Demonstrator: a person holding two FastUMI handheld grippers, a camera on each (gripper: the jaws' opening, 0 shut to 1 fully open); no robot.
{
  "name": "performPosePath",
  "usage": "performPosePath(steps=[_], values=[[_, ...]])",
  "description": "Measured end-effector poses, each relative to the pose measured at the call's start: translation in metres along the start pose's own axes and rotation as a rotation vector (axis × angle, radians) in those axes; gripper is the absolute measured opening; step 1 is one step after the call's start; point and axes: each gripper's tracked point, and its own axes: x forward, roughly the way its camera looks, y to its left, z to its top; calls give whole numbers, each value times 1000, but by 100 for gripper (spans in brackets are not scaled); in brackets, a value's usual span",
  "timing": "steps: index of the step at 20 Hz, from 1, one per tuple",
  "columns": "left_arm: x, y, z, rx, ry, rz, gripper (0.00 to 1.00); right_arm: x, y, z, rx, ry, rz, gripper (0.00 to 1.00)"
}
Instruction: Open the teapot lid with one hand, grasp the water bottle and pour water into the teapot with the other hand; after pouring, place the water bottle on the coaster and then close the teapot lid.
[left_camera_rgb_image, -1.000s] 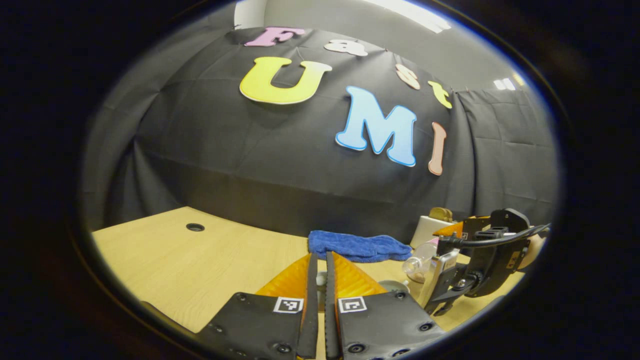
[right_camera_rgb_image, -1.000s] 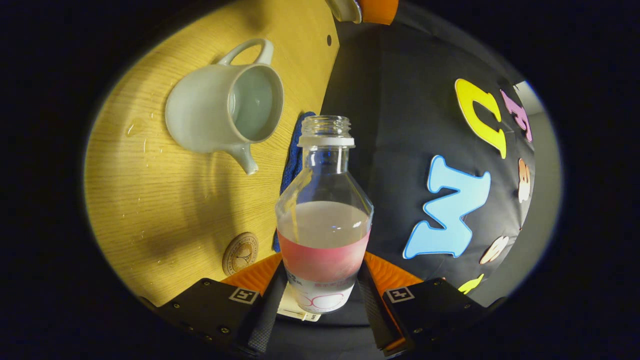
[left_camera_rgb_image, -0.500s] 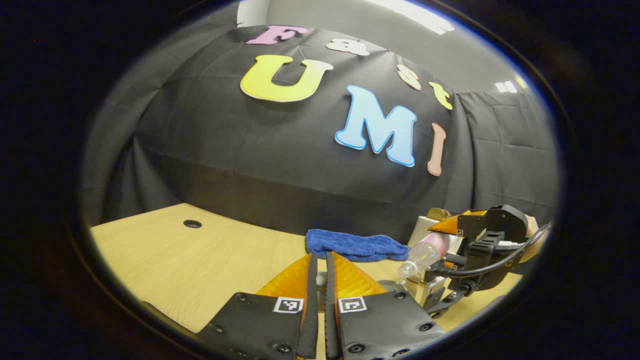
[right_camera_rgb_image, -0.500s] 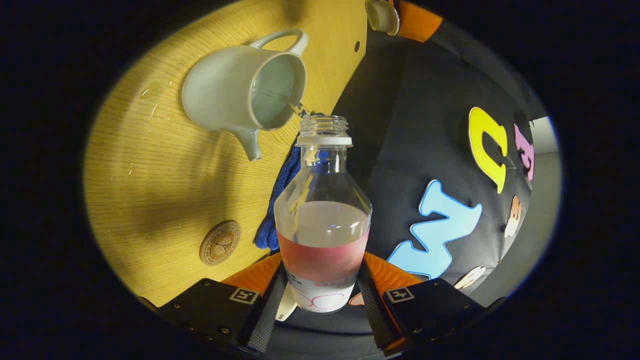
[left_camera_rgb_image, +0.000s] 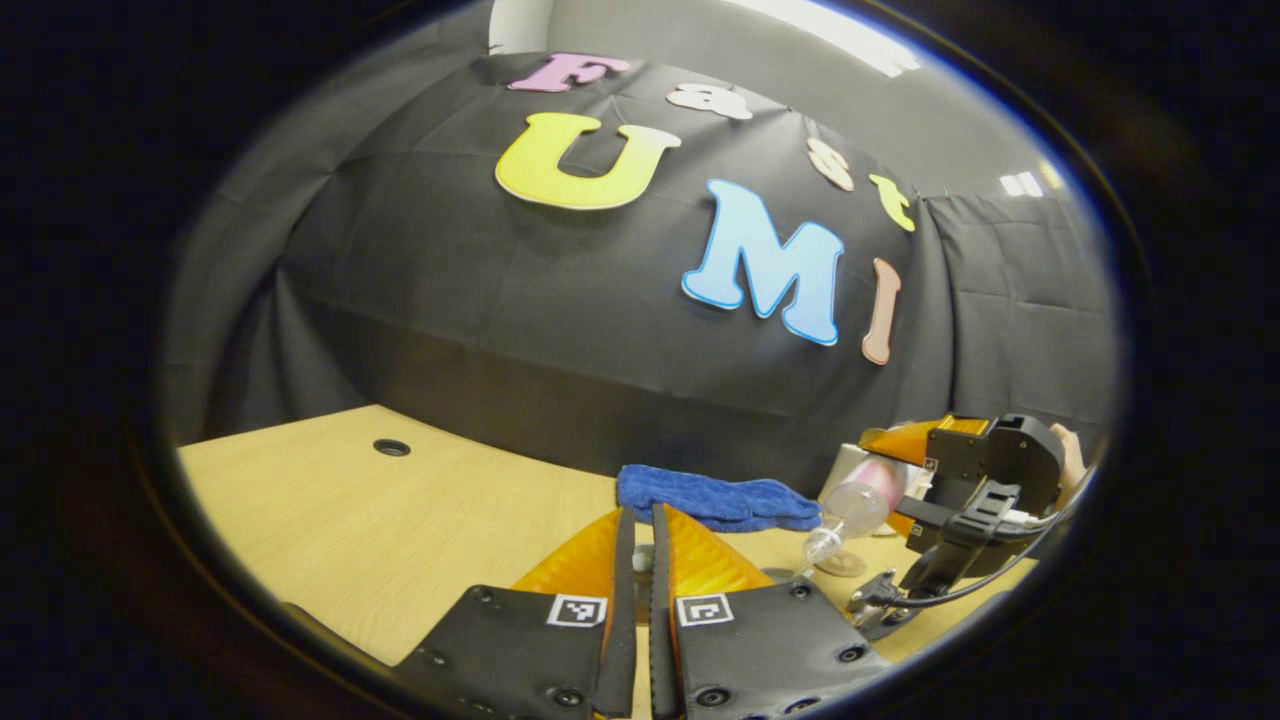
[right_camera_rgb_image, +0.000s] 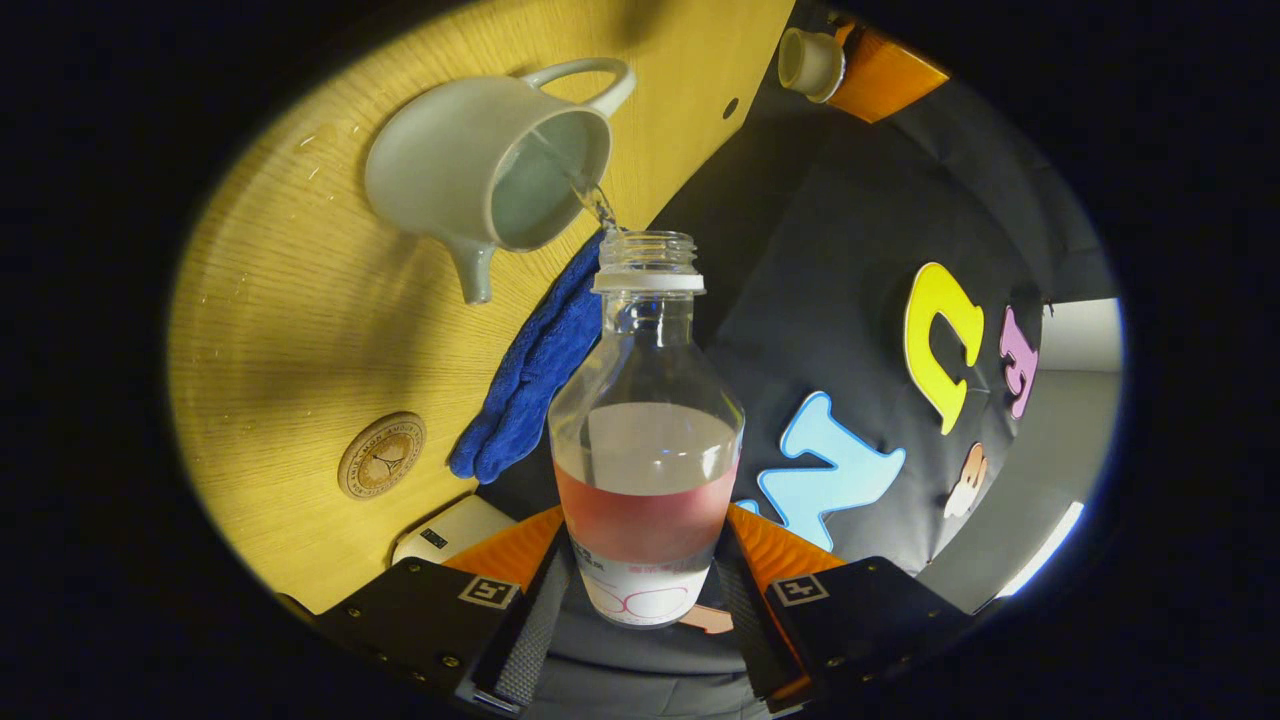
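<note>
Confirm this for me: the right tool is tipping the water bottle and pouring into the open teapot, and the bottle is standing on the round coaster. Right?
Not quite. The right tool does hold the tipped water bottle and pours a thin stream into the open teapot, but the bottle is not on the round coaster. The right gripper view shows the coaster bare on the table, apart from the bottle.

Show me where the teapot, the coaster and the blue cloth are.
teapot (right_camera_rgb_image: 440, 170), right gripper view, on its side wall.
coaster (right_camera_rgb_image: 381, 455), right gripper view, centre of its face.
blue cloth (right_camera_rgb_image: 530, 380), right gripper view, mid-fold.
</note>
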Motion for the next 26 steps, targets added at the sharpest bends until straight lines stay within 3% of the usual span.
performPosePath(steps=[4,18,24,26], values=[[0,-1,-3,-7,8,-4,12,1,-16,1,-89,-3,-62,76],[3,3,-9,-3,19,8,12,-1,-36,18,-280,-52,-155,76],[4,4,-11,0,23,10,12,-2,-38,20,-301,-58,-176,76],[4,4,-11,0,24,12,12,0,-31,19,-264,-60,-146,77]])
